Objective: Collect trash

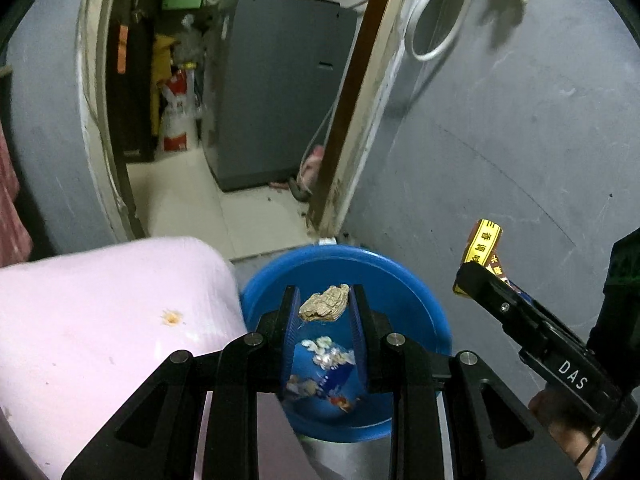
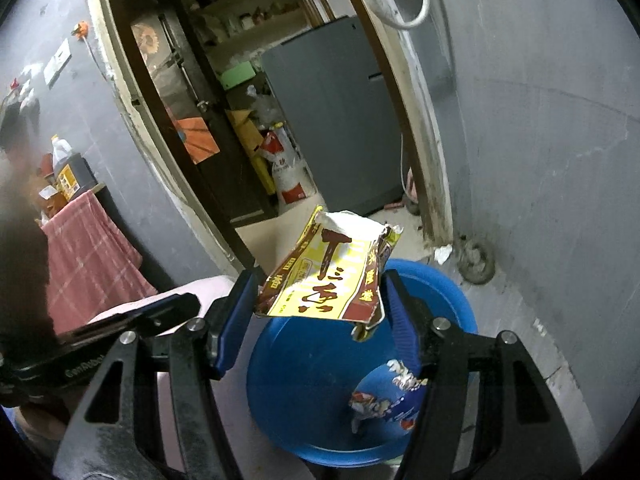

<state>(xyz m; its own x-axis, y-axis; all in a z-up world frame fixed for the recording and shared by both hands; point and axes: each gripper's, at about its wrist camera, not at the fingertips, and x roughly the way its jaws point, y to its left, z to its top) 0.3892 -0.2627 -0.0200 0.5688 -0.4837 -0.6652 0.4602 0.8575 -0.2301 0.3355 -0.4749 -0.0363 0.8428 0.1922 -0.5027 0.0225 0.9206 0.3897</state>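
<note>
A blue basin (image 1: 400,284) stands on the floor with a blue snack wrapper (image 1: 328,376) lying inside. My left gripper (image 1: 324,308) is shut on a crumpled brown paper wad (image 1: 324,306) and holds it above the basin. My right gripper (image 2: 320,300) is shut on a yellow and red carton wrapper (image 2: 332,276) and holds it above the basin (image 2: 296,380). The blue wrapper (image 2: 394,396) shows inside the basin in the right wrist view. The right gripper and its carton (image 1: 482,246) show at the right of the left wrist view.
A pink stool (image 1: 100,320) stands left of the basin. An open doorway leads to a grey appliance (image 1: 276,88) and a red and white sack (image 1: 176,116). A grey wall (image 1: 500,140) is at the right. A floor drain (image 2: 476,260) lies beyond the basin.
</note>
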